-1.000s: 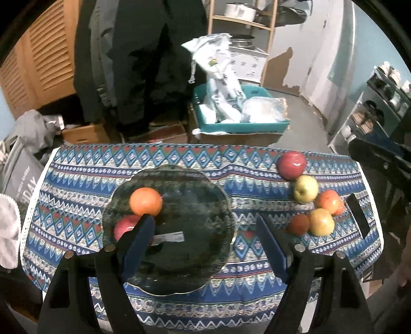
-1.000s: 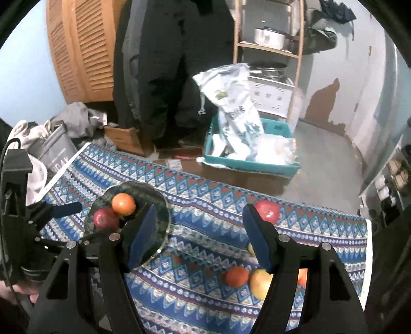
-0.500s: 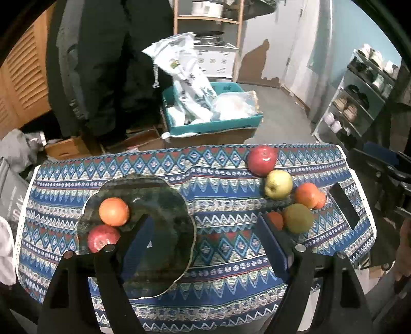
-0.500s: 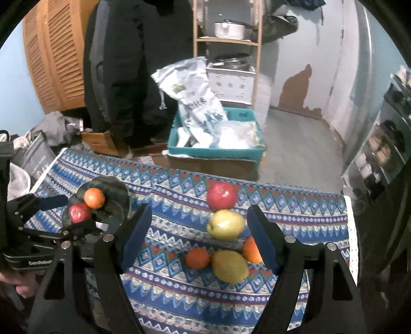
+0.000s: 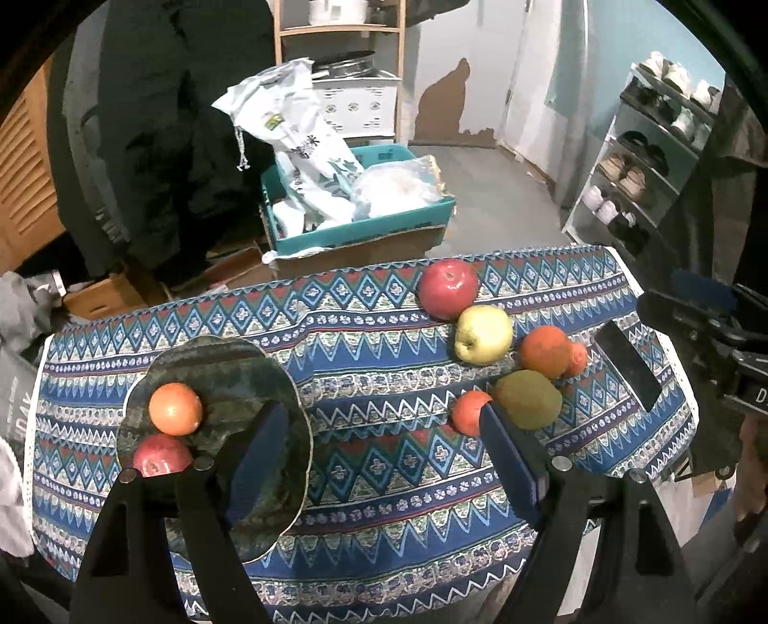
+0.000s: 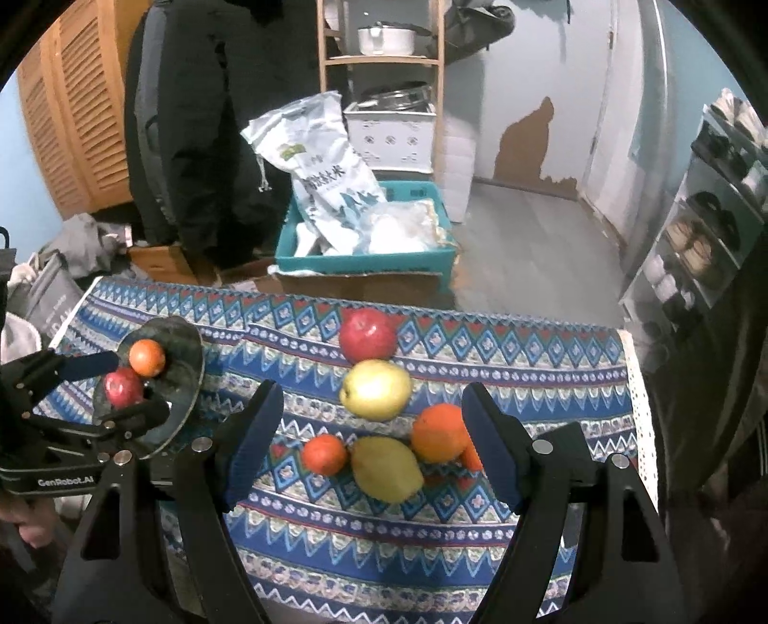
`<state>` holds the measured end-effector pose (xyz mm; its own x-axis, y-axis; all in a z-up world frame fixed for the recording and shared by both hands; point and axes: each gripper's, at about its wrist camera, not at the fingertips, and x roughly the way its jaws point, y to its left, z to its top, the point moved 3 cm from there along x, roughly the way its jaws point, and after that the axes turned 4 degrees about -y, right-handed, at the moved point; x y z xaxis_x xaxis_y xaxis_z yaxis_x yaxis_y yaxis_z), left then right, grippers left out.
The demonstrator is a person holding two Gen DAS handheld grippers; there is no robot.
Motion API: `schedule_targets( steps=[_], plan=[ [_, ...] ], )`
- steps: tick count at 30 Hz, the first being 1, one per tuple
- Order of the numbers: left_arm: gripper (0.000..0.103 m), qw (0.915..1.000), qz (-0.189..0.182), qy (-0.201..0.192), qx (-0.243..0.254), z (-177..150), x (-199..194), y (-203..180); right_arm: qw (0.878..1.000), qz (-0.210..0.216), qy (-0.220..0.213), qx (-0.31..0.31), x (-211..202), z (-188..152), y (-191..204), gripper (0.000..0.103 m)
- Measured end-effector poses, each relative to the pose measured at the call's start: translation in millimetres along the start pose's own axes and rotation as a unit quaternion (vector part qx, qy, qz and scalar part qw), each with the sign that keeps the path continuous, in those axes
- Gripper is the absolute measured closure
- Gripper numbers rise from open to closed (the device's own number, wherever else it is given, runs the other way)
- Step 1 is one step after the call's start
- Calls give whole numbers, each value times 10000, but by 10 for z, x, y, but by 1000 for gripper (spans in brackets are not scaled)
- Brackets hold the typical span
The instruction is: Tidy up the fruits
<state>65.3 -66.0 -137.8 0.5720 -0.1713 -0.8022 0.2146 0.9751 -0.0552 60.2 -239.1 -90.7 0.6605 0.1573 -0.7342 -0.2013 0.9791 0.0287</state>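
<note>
plate [image 5: 249,365] holds orange [image 5: 175,409], apple [image 5: 161,456].

A table covered by a blue patterned cloth [image 6: 480,528]. A dark glass plate [image 6: 187,379] lies at its left; loose fruit [image 6: 374,389] clusters at the right, beside a black phone [image 5: 629,369].

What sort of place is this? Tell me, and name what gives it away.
Probably a lived-in home's entry or storage room, not a lab: a shoe rack against the wall, a wooden shelf with a cooking pot, and a patterned tablecloth holding loose fruit.
</note>
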Motion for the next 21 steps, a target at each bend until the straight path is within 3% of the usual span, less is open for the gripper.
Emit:
schedule_targets(
  steps=[8,21],
  plan=[
    [20,9997,-14,220,107,-65,294,-112,9993,-40,334,134,224,-183,-159,26],
    [20,9974,-78,686,216,-292,854,-193,9899,149,1396,201,966,-656,-259,26]
  ],
)
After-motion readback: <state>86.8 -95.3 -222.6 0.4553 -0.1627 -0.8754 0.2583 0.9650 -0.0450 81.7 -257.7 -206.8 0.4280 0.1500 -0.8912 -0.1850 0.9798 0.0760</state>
